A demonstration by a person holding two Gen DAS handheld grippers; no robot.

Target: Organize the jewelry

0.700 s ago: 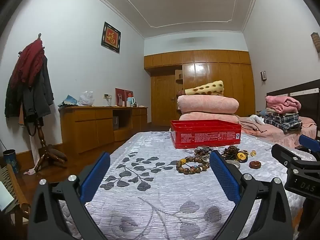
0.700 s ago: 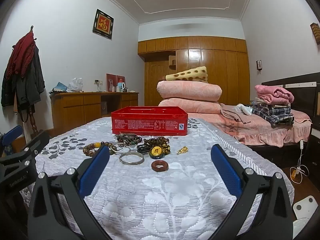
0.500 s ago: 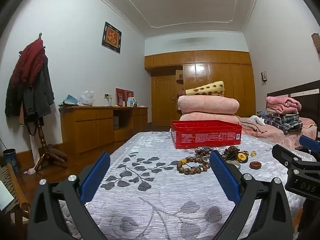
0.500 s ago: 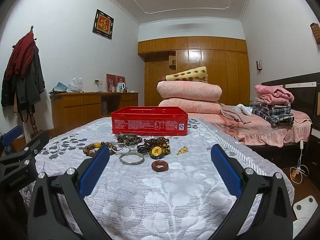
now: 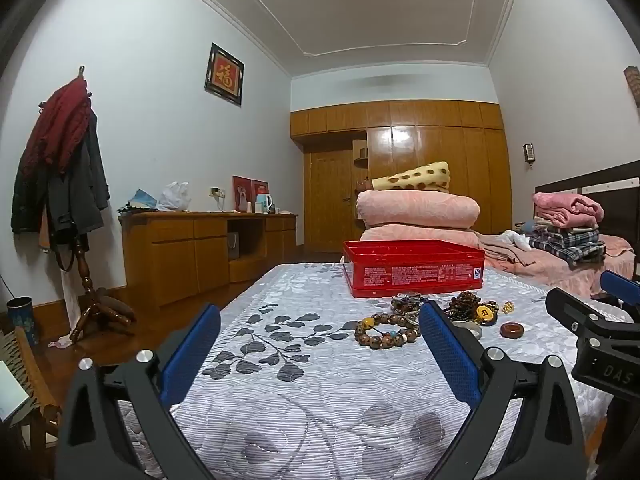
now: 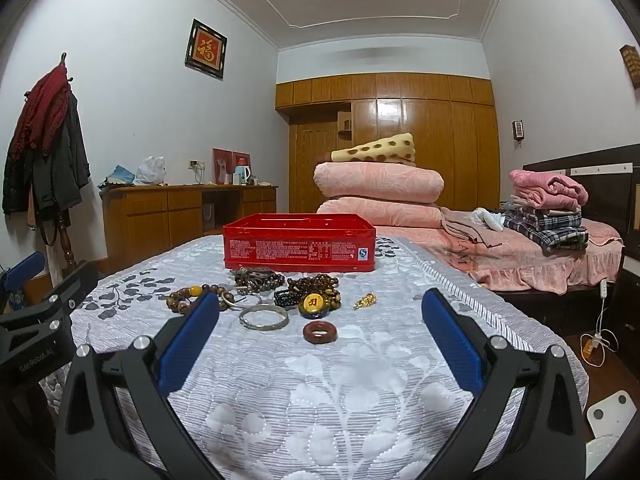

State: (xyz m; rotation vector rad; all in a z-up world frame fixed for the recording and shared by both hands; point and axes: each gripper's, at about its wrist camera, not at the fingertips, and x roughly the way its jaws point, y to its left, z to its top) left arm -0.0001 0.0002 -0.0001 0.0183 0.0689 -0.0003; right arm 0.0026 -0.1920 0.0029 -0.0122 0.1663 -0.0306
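A red tin box (image 6: 299, 247) stands open on the grey floral bedspread (image 6: 320, 392); it also shows in the left wrist view (image 5: 414, 273). In front of it lie a brown bead bracelet (image 6: 188, 296), a silver bangle (image 6: 264, 317), dark bead strands (image 6: 316, 285), a yellow pendant (image 6: 313, 304), a small gold charm (image 6: 365, 301) and a reddish ring (image 6: 320, 332). My right gripper (image 6: 320, 332) is open, low over the bedspread just short of the jewelry. My left gripper (image 5: 320, 344) is open to the left, its right finger (image 5: 448, 352) hiding part of the pile; the bead bracelet (image 5: 386, 330) shows.
Folded pink quilts (image 6: 378, 196) are stacked behind the box. Folded clothes (image 6: 548, 208) lie on the pink bed at right. A wooden desk (image 5: 208, 248) and a coat stand (image 5: 64, 184) are on the left. The bed's right edge drops to the floor (image 6: 592, 356).
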